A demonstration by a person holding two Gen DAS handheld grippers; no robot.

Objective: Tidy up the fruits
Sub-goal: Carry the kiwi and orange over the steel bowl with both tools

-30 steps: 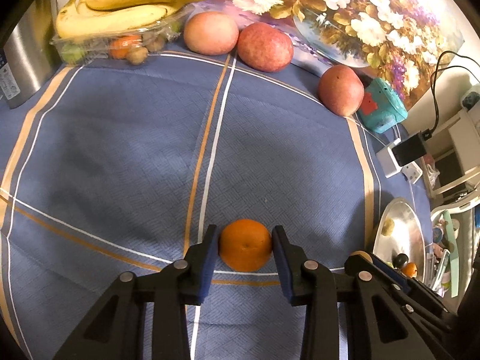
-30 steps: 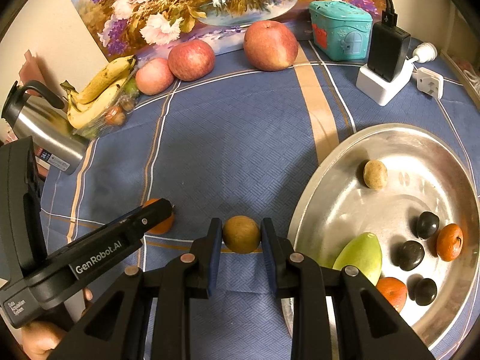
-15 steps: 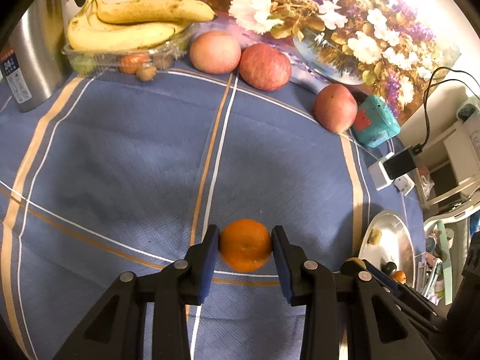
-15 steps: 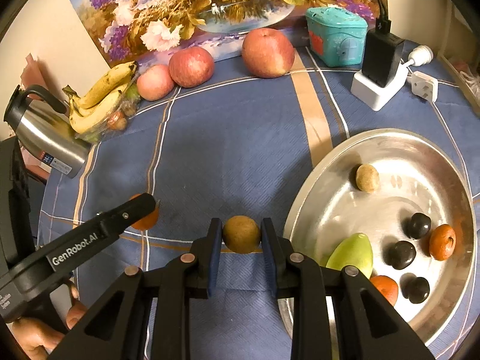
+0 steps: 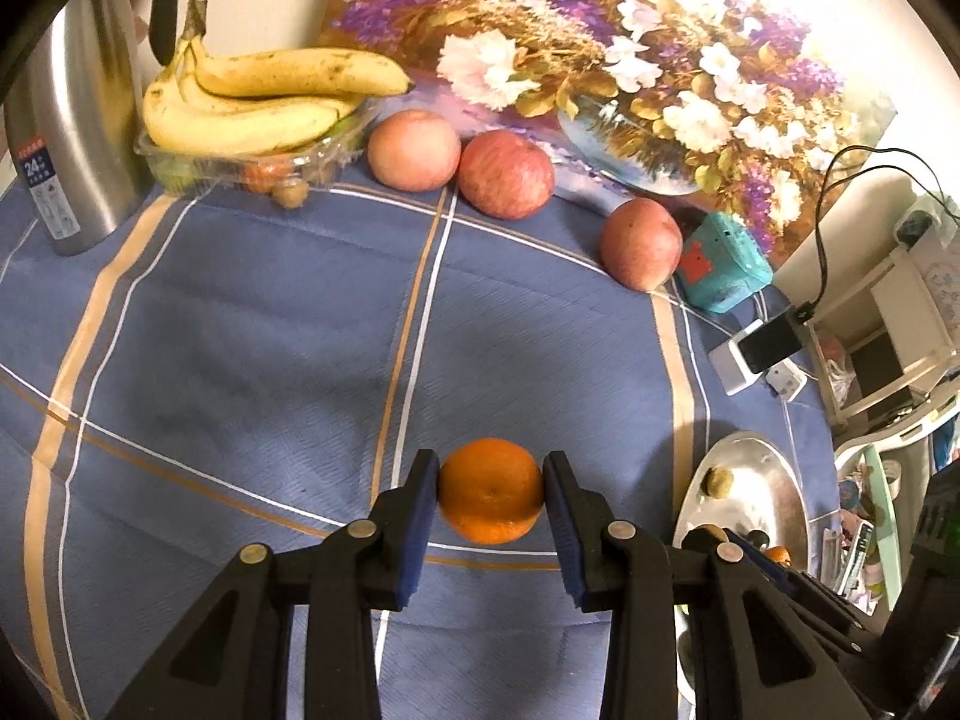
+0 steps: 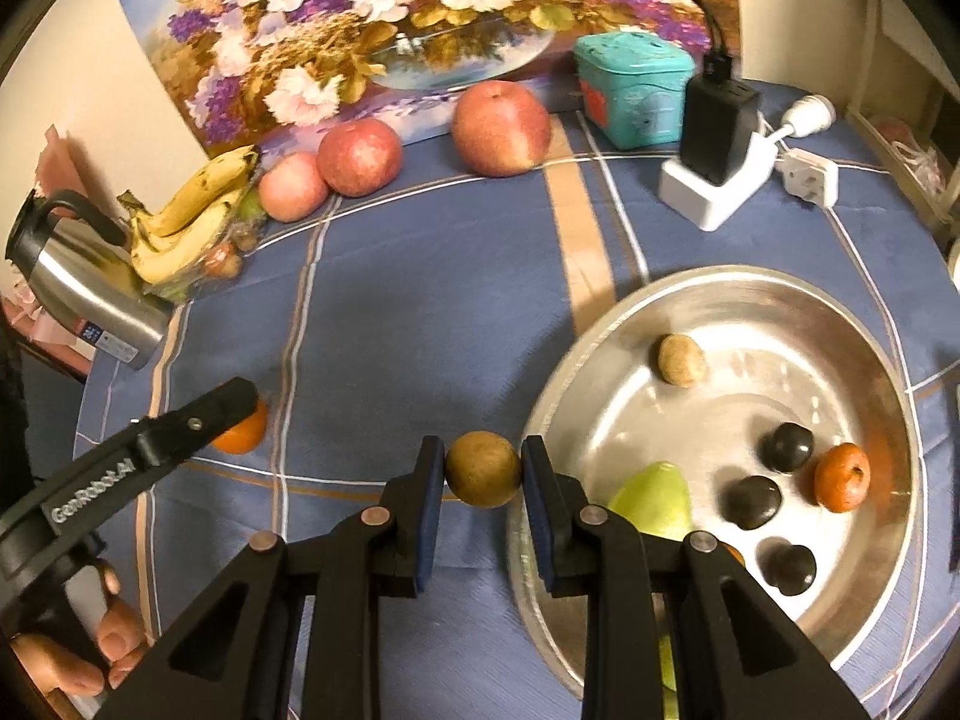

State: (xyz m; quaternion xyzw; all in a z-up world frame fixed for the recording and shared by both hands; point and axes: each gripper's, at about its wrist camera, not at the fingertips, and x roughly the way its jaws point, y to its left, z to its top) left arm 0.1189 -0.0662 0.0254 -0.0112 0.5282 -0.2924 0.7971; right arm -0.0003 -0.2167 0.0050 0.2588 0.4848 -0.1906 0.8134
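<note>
Blue plaid cloth [image 5: 252, 324] covers the table, where the left claw [image 5: 491, 498] is clamped on a bright, dimpled orange [image 5: 491, 499] held just above the cloth. Beside it, the right claw [image 6: 483, 480] grips a small, round, brownish-green fruit [image 6: 483, 477] at the rim of a steel tray [image 6: 888, 396] holding dark plums, a pale green fruit and small oranges. Three red apples [image 5: 507, 174] and bananas [image 5: 258, 102] line the far edge.

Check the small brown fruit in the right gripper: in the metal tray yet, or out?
Out. The brown fruit sits clamped in the right gripper, left of the metal tray's rim, over the tablecloth.
</note>
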